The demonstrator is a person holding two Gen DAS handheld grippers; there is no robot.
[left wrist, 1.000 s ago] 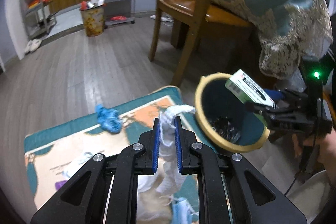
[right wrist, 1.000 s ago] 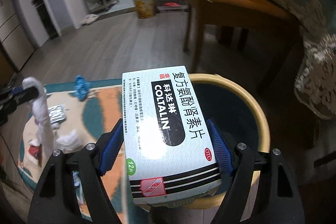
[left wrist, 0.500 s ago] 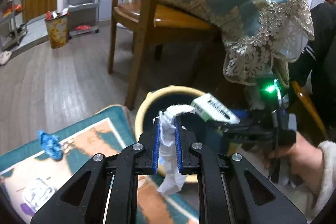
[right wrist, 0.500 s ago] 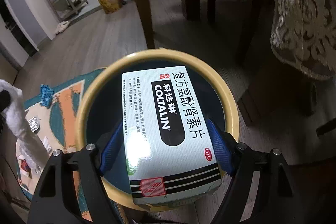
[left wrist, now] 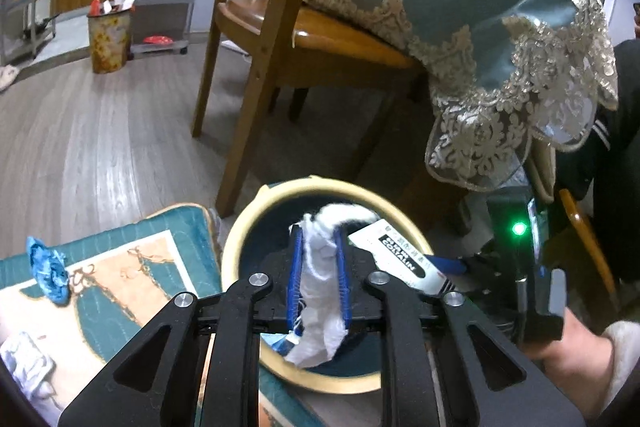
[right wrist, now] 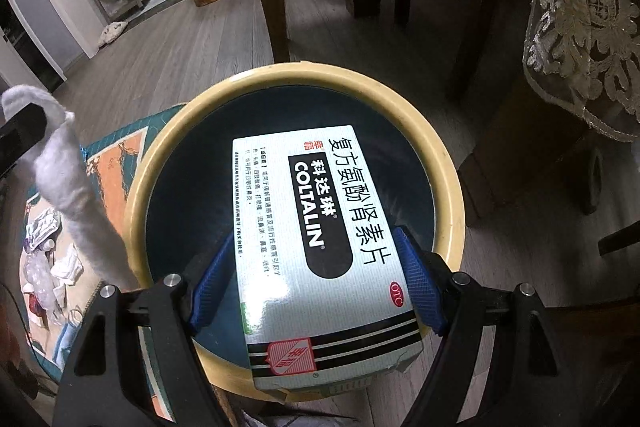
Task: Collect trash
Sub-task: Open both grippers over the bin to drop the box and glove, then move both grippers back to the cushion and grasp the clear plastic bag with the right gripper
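Note:
A round bin (left wrist: pixel 240 239) with a cream rim and a dark inside stands on the floor beside the rug. My left gripper (left wrist: pixel 319 239) hangs over it with a white crumpled tissue (left wrist: pixel 320 283) between its blue pads. Its jaws are opening, and the tissue still fills the gap and touches both pads. My right gripper (right wrist: pixel 314 243) is shut on a white and black medicine box (right wrist: pixel 320 211), held flat above the bin (right wrist: pixel 304 75). The box (left wrist: pixel 400 259) sits just right of the tissue. From the right wrist, the tissue (right wrist: pixel 68 179) dangles at the bin's left rim.
A wooden chair (left wrist: pixel 256 115) and a table with a lace-edged teal cloth (left wrist: pixel 480 27) stand close behind the bin. The patterned rug (left wrist: pixel 120 267) holds a blue crumpled scrap (left wrist: pixel 46 269) and several more bits of litter (right wrist: pixel 44 247). A metal bin (left wrist: pixel 110 39) stands far back. A hand (left wrist: pixel 568 359) holds the right gripper.
Both grippers have moved from beside the bin to over its mouth, the left swinging right off the rug with the tissue. The left pads have spread slightly. The box stays gripped.

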